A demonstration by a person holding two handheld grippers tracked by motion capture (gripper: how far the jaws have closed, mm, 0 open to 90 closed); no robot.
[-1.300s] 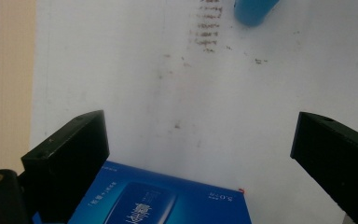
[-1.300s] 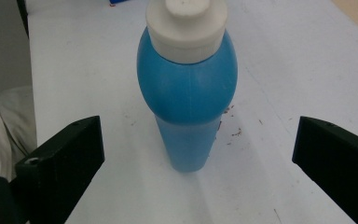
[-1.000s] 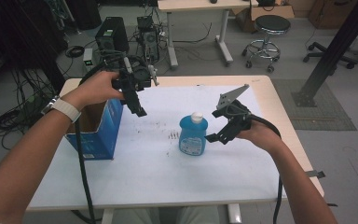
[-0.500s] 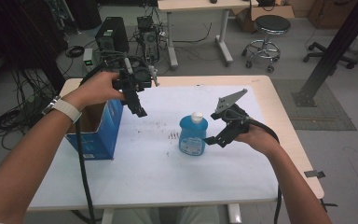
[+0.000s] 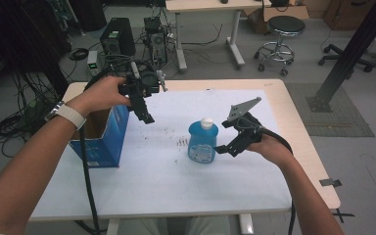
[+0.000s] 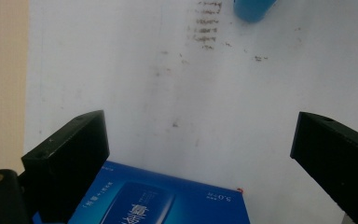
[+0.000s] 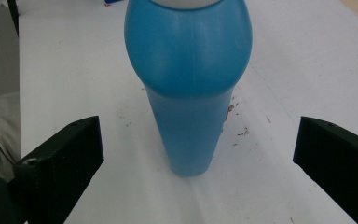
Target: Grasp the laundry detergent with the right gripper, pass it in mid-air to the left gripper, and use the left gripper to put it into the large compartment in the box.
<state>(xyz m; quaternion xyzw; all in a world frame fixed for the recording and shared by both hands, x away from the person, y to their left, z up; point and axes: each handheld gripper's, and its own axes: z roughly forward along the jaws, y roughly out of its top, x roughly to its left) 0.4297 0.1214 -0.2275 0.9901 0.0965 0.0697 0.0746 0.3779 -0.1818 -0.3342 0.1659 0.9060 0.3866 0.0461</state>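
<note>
Blue plastic bottle with a white cap stands upright near the middle of the white-covered counter, as the right gripper comes at it low from the side, fingers spread wide and empty, one to each side of the bottle's line but neither touching it. Seen along that gripper's own fingers, the bottle is broad at the shoulder and slimmer toward its foot, which makes it likely to tip: should one finger meet the body before the other, the push could slide the bottle or knock it over instead of trapping it. A grip taken on the rounded shoulder might also squeeze the smooth plastic up and out of the hold. The left gripper hangs above the counter beside an open blue box, its fingers likewise parted and holding nothing. In its own view the box's printed face lies just below the fingers. If the bottle is bound for that box, a tilted or slack hold could catch the bottle on the rim or drop it short, and the left gripper, so near the opening, could get in its way.
</note>
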